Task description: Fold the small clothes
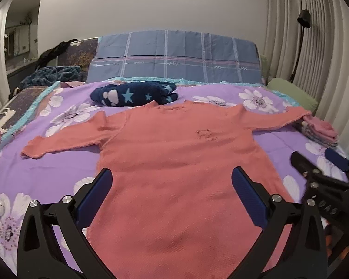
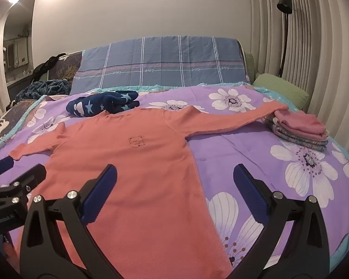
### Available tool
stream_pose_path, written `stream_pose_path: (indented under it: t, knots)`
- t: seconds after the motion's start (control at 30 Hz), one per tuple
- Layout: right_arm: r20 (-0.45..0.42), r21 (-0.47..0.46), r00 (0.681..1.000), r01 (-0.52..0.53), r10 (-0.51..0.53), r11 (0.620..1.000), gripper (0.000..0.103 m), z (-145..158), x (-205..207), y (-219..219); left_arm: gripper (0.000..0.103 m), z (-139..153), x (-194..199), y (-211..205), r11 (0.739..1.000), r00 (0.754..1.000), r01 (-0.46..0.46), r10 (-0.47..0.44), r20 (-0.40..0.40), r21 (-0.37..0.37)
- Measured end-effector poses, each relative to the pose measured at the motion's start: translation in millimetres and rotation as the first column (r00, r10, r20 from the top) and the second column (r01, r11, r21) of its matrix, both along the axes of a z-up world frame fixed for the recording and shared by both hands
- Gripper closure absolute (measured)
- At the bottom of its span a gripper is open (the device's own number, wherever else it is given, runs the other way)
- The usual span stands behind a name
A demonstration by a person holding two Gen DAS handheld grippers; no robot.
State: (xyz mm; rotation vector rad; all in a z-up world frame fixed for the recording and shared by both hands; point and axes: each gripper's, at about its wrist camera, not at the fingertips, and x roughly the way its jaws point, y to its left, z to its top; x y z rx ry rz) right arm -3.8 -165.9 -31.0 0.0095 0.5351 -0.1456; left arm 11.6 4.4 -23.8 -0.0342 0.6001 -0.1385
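A salmon-pink long-sleeved shirt [image 1: 174,153] lies flat and face up on the purple flowered bedspread [image 1: 58,172], sleeves spread out; it also shows in the right wrist view [image 2: 132,162]. A small bear outline [image 2: 136,141] marks its chest. My left gripper [image 1: 172,181] is open and empty, hovering over the shirt's lower body. My right gripper [image 2: 174,176] is open and empty over the shirt's right side edge. The right gripper also shows in the left wrist view [image 1: 318,162]. The left gripper's tips show in the right wrist view [image 2: 18,169].
A dark blue star-patterned bundle [image 1: 134,93] lies beyond the shirt's collar. A stack of folded clothes with a pink top piece [image 2: 300,127] sits at the right, under the shirt's right cuff. A plaid blue pillow [image 1: 174,55], a green pillow [image 2: 281,90] and curtains [image 2: 314,46] lie beyond.
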Motion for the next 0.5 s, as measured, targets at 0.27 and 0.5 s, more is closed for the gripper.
stream_pose_path:
  t: [0.27, 0.5]
  knots:
    - [-0.078, -0.034, 0.996, 0.037, -0.04, 0.999, 0.002, -5, 13, -2, 0.001, 3, -1, 0, 1.0, 1.0, -0.005, 0.005, 0.029, -0.004]
    - [0.035, 0.1, 0.999, 0.03, -0.034, 0.995, 0.002, 3, -1, -17, 0.001, 4, -3, 0, 1.0, 0.999, -0.008, 0.007, 0.034, 0.02]
